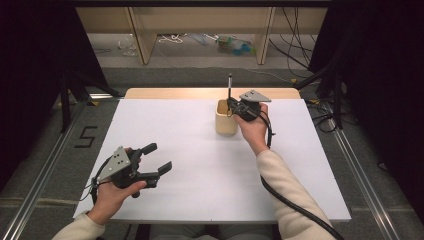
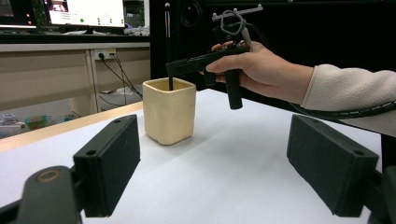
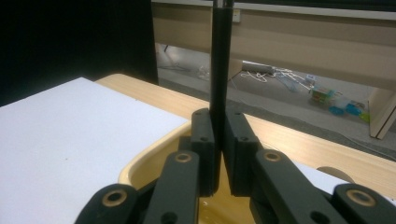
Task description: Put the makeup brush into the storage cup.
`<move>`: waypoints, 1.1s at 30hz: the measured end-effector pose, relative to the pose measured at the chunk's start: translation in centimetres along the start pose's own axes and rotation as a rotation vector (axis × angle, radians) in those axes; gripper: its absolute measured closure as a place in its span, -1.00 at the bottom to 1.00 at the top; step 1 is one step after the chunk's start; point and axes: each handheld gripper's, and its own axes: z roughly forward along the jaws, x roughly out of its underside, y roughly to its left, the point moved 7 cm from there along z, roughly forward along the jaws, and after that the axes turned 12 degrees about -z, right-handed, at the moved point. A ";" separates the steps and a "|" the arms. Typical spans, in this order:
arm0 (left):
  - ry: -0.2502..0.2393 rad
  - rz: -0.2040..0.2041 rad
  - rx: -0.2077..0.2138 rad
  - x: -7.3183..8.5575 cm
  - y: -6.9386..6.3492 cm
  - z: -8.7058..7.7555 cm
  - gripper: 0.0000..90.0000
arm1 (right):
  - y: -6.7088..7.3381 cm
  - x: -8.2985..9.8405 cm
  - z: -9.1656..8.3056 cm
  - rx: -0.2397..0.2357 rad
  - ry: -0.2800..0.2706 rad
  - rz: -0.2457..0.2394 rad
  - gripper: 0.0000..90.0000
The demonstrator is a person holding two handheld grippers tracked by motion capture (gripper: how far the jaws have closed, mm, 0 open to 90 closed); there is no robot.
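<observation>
While the right claw clamps a thin black pen upright between its pads, the pen's lower end dips into the cream cup. That cup stands on the white worktop, toward its far edge, right of the middle. In the right gripper view the pen rises straight from the clenched pads above the cup's rim. Near the worktop's front left corner, the left claw sits released, its pads wide apart and holding nothing, well apart from the cup.
</observation>
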 end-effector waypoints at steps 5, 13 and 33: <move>0.001 -0.003 0.003 0.0 0.0 0.0 -0.62 | 0.3 -0.3 -0.1 -0.025 0.025 0.004 0.34; -0.001 -0.004 0.004 0.0 -0.1 0.0 -0.62 | 1.0 -1.9 -0.8 -0.015 0.026 0.002 -0.40; -0.006 -0.006 -0.004 -0.1 0.0 -0.1 -0.63 | 0.9 -1.9 -3.2 -0.058 -0.005 0.043 -0.48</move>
